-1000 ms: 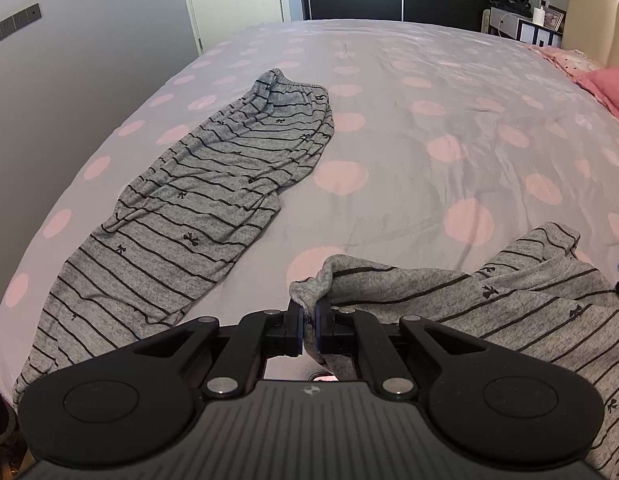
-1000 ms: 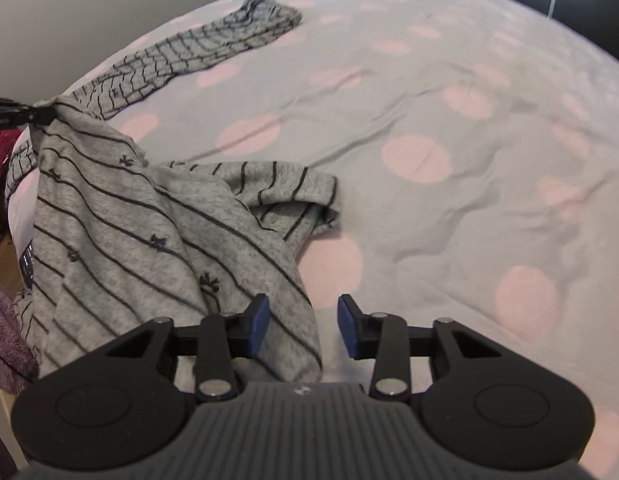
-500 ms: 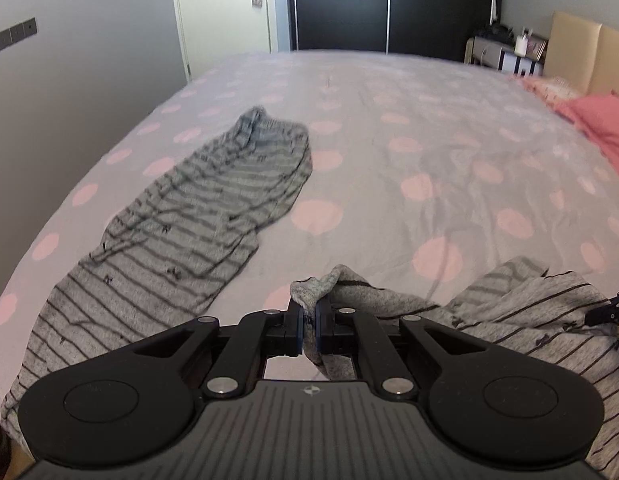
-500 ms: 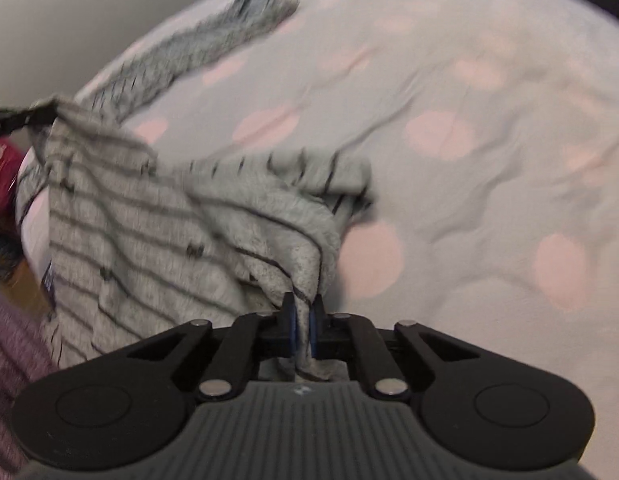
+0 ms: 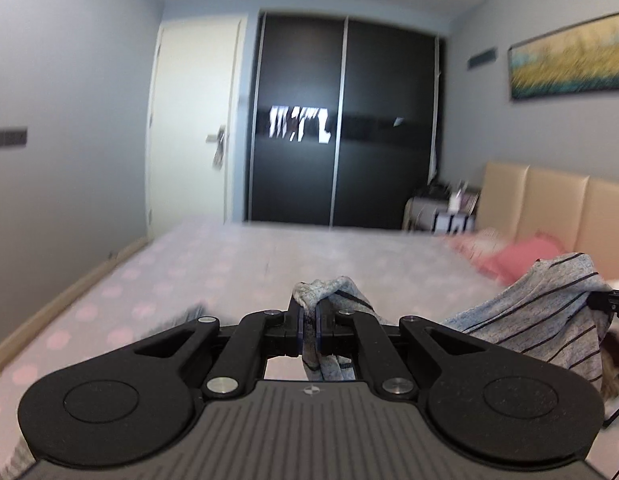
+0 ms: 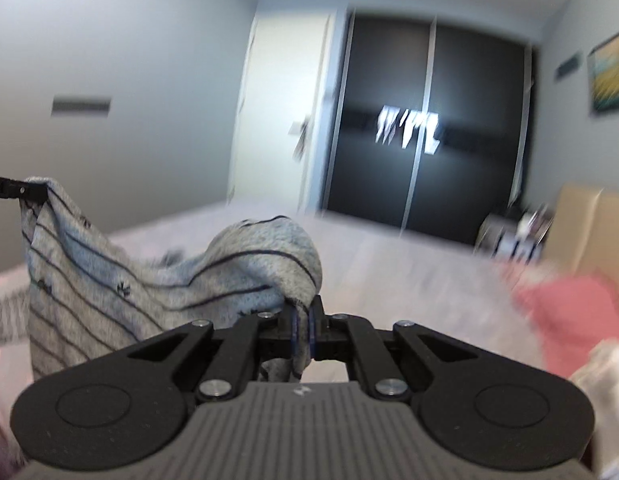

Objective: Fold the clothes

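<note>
My left gripper [image 5: 308, 312] is clamped on a bunched edge of the grey striped top [image 5: 541, 312], with a fold of fabric poking up above the pads and more hanging down between the fingers. My right gripper [image 6: 302, 322] is clenched on another edge of the same top [image 6: 149, 280], the cloth humped up just over its jaws. The top hangs between the two grippers, above the bed [image 5: 237, 264] with its pink-dotted sheet. In the left wrist view the top stretches away to the right, where the tip of the right gripper pinches it at the frame's edge. In the right wrist view it sags to the left, up to the tip of the left gripper. A strip of the striped trousers [image 6: 7, 316] shows blurred on the sheet at the left edge. Beyond the bed stand a dark wardrobe [image 5: 341, 120] and a white door [image 5: 197, 128]. A pink pillow [image 5: 525, 256] lies against the tan headboard [image 5: 557, 200].
</note>
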